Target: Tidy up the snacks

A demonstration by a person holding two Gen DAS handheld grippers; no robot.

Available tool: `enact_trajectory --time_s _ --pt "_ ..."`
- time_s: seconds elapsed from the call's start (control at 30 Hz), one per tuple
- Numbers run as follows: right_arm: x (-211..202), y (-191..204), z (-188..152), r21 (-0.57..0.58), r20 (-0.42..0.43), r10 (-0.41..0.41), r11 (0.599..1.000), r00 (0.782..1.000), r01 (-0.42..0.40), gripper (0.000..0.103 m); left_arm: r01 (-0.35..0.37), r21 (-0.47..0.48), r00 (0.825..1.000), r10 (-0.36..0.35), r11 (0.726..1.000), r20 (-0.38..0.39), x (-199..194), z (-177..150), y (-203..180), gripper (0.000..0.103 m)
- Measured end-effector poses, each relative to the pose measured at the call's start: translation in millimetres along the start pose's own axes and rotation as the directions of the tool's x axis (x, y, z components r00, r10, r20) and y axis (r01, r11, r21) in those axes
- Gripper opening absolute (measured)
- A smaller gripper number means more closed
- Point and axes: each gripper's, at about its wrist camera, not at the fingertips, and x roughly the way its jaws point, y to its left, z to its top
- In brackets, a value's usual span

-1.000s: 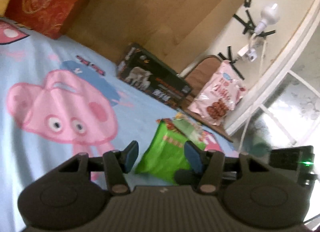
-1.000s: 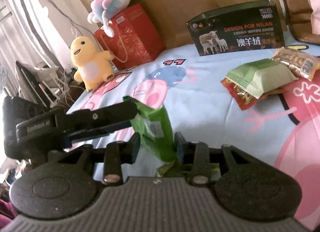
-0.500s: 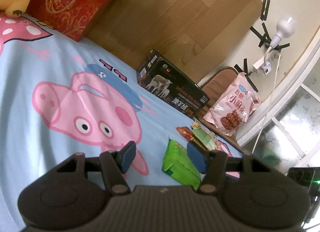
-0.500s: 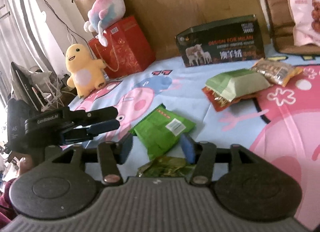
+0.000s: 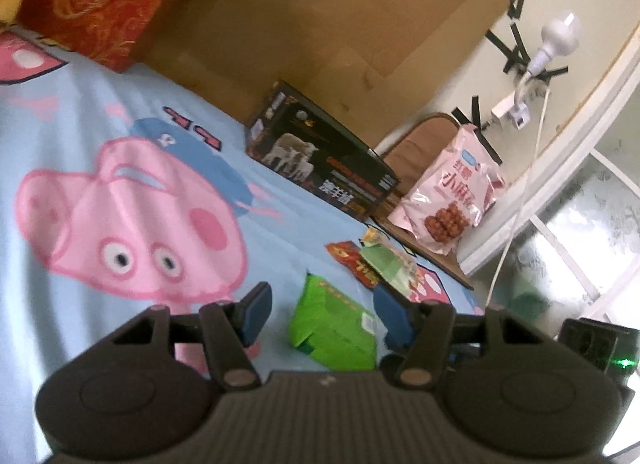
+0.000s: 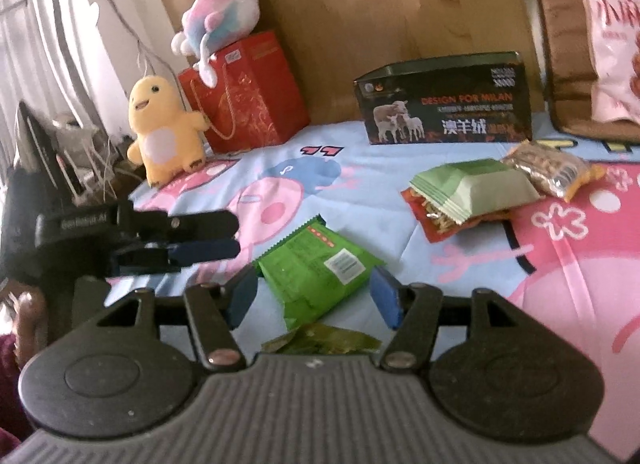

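Right wrist view shows the right gripper (image 6: 314,298) spread open, empty, above a bright green snack packet (image 6: 318,268) lying flat on the cartoon-pig sheet (image 6: 460,264), near the snack pile (image 6: 472,194); the left gripper (image 5: 324,314) also gapes empty; a clean pickup likely means pinching the packet's edge squarely.

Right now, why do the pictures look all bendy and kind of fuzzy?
Both views use fisheye lenses, so edges curve. The left wrist view is smeared, blurring the black box; the right wrist view is sharper, with glare washing out the curtain.
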Motion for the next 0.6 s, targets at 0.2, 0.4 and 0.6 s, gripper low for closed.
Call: enact_trajectory --time_s 0.2,0.4,0.6 --pt "10 3 -4 -0.051 -0.036 -0.019 0.999 0.999 0.017 0.074 -0.009 0.061 0.999 0.011 0.998 -0.03 20 2 -11 0.063" --pt "18 9 -3 -0.113 -0.019 -0.072 0.991 0.997 0.07 0.074 0.019 0.05 0.996 -0.014 0.999 -0.085 31 -4 -7 0.056" --pt "31 19 -2 -0.188 -0.017 -0.135 0.974 0.991 0.13 0.075 0.014 0.074 0.996 -0.008 0.997 -0.088 32 -7 -11 0.055"
